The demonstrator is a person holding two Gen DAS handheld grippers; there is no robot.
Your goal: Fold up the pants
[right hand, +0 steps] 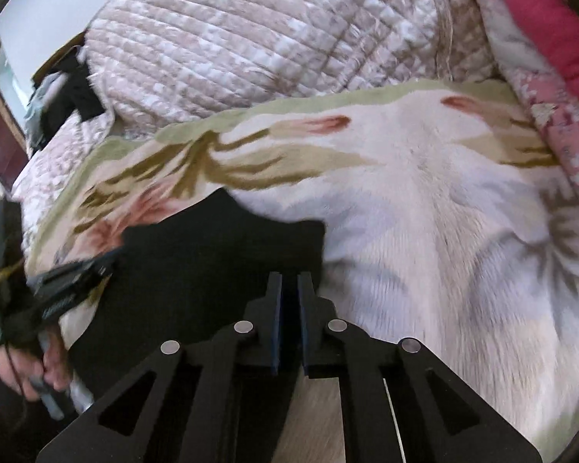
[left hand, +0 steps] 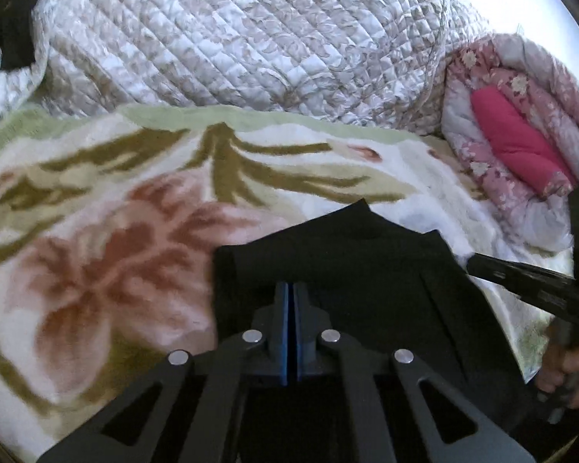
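Note:
Black pants (left hand: 347, 254) lie flat on a floral fleece blanket (left hand: 115, 239). My left gripper (left hand: 291, 289) points down onto their near left part, blue pads pressed together with the tips in the cloth. My right gripper (left hand: 473, 261) reaches in from the right edge of the pants, held by a hand (left hand: 571, 370). In the right wrist view the right gripper (right hand: 289, 281) stands at the right edge of the pants (right hand: 212, 254), its narrow gap filled with black cloth. The left gripper (right hand: 108, 264) shows at the left.
A big quilted cover (left hand: 231, 38) is heaped behind the blanket. A pink flowered quilt with a magenta cushion (left hand: 517, 139) lies at the right. Dark clothing (right hand: 77, 88) sits at the far left by a wooden frame.

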